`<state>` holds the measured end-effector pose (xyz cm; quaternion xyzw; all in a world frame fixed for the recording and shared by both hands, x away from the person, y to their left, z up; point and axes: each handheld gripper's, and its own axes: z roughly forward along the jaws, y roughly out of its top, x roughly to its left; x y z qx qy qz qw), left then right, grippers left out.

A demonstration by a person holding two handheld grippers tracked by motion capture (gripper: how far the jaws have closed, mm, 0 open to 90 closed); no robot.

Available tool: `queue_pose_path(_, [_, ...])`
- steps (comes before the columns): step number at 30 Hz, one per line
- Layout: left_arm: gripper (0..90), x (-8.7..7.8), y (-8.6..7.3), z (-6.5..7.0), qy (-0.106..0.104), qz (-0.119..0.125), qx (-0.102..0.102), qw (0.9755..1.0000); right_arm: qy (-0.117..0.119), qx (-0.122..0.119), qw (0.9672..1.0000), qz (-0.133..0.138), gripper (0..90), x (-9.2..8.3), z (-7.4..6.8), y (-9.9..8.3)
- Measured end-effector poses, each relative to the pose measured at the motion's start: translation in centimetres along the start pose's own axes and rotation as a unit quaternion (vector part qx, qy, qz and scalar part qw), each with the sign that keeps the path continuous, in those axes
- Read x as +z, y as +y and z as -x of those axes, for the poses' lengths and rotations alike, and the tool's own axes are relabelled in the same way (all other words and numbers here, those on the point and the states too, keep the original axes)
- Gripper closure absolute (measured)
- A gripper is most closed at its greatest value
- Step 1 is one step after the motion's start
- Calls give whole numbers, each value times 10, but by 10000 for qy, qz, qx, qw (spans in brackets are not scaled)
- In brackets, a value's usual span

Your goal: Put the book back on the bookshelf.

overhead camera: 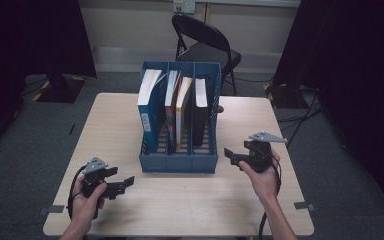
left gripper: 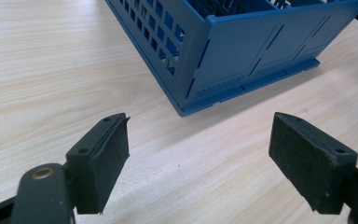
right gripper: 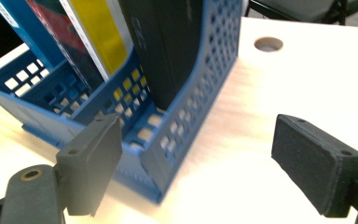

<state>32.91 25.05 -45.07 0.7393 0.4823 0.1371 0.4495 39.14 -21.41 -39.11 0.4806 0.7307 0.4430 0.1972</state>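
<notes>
A blue slotted file rack (overhead camera: 179, 160) stands mid-table with three compartments. A blue book (overhead camera: 149, 107) leans in its left one, a red book (overhead camera: 172, 107) and a yellow-spined book (overhead camera: 182, 110) stand in the middle one, and a black book (overhead camera: 200, 107) stands in the right one. My left gripper (overhead camera: 125, 184) rests open near the front left, jaws pointing at the rack's front left corner (left gripper: 186, 100). My right gripper (overhead camera: 230, 156) is open just right of the rack's front right corner (right gripper: 156, 172), nothing between its pads. The black book (right gripper: 168, 51) rises close ahead.
The light wooden table (overhead camera: 190, 200) has a round cable hole (right gripper: 268, 44) near its back right. A black folding chair (overhead camera: 205, 45) stands behind the table. Dark curtains hang at both sides, and cables lie on the grey floor at the right.
</notes>
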Motion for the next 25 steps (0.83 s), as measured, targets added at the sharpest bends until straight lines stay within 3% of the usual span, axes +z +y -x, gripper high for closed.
queue_pose_path(7, [198,-4,-2,-3,70,30,-7,10000,-175,31,9998,-32,154,-31,6,-37])
queue_pose_path(10, [197,-3,-2,-4,87,20,-33,10000,-267,149,9995,-115,152,-43,10,-59])
queue_pose_path(16, [198,-2,-2,-4,135,-15,-19,9999,-445,345,9968,-560,176,-50,26,-99])
queue_pose_path(18, [199,-2,-2,-5,138,-33,-54,9999,-627,337,9951,-693,162,-47,32,-105])
queue_pose_path(25, [200,-3,-4,-9,156,-44,-83,9998,-729,504,9936,-699,156,-44,40,-106])
